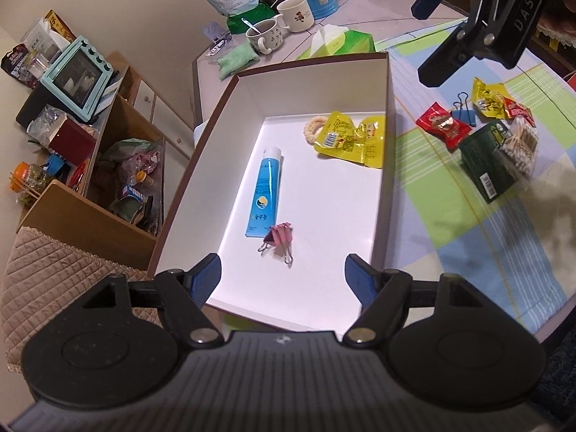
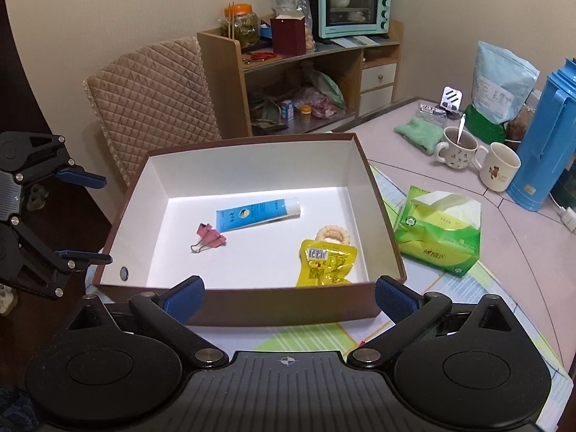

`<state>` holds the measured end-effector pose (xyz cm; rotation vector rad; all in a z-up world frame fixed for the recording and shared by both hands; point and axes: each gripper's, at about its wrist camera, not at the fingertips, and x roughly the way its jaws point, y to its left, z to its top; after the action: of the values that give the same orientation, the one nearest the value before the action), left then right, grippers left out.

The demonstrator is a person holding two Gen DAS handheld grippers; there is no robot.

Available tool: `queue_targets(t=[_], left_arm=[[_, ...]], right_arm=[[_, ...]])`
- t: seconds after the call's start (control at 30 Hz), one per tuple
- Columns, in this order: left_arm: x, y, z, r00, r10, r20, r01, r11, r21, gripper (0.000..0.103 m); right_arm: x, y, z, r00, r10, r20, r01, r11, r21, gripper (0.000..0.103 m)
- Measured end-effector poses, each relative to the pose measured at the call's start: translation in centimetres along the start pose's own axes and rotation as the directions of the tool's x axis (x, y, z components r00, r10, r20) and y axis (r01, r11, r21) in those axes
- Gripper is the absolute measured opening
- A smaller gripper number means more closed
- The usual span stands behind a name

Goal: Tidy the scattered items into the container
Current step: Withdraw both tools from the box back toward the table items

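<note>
The brown box with a white inside (image 1: 309, 82) holds a blue tube (image 1: 264, 192), a pink binder clip (image 1: 279, 239), a yellow snack packet (image 1: 345, 138) and a cream hair ring (image 1: 316, 127). My left gripper (image 1: 282, 277) hangs open and empty over the box's near edge. On the checked cloth to the right lie a red candy (image 1: 442, 124), a blue binder clip (image 1: 464, 111), a yellow packet (image 1: 487, 99), a green box (image 1: 486, 160) and a cotton swab pack (image 1: 520, 147). My right gripper (image 2: 288, 297) is open and empty in front of the box (image 2: 252, 302).
A green tissue pack (image 2: 439, 230), two mugs (image 2: 457, 149) and a blue thermos (image 2: 547, 144) stand on the table beyond the box. A quilted chair (image 2: 151, 100) and a cluttered wooden shelf with a mint oven (image 2: 352, 7) sit behind. The left gripper (image 2: 102, 219) shows at the box's left.
</note>
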<state>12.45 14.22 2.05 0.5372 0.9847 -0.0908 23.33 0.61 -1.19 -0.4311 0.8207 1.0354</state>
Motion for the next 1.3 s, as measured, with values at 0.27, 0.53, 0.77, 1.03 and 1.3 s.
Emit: queue_targets(t=[0.27, 0.53, 0.77, 1.03, 1.3], left_arm=[[-1.5, -2.2, 0.1, 1.000, 0.019, -0.009, -0.019, 1.000, -0.022, 0.074], [-2.8, -4.1, 0.9, 0.999, 0.042, -0.006, -0.043, 0.998, -0.045, 0.075], [-3.9, -6.2, 1.8, 0.999, 0.045, 0.011, -0.044, 0.997, -0.069, 0.077], [-4.2, -8.9, 2.7, 0.999, 0.020, 0.028, -0.017, 0.994, -0.103, 0.077], [-3.5, -11.8, 3.1, 0.998, -0.048, 0.043, 0.054, 0.987, -0.151, 0.077]], right_arm=[[-2.3, -0.3, -1.5, 0.999, 0.030, 0.042, -0.030, 1.000, -0.008, 0.103], [-5.4, -1.6, -2.9, 0.994, 0.060, 0.095, -0.059, 0.998, -0.008, 0.103], [-8.5, -4.1, -4.8, 0.991, 0.041, 0.129, -0.041, 0.999, -0.001, 0.103], [-11.6, -8.3, -8.1, 0.991, 0.004, 0.137, -0.012, 0.998, 0.062, 0.103], [-12.6, -11.6, -12.9, 0.997, 0.022, 0.073, -0.033, 0.989, 0.141, 0.103]])
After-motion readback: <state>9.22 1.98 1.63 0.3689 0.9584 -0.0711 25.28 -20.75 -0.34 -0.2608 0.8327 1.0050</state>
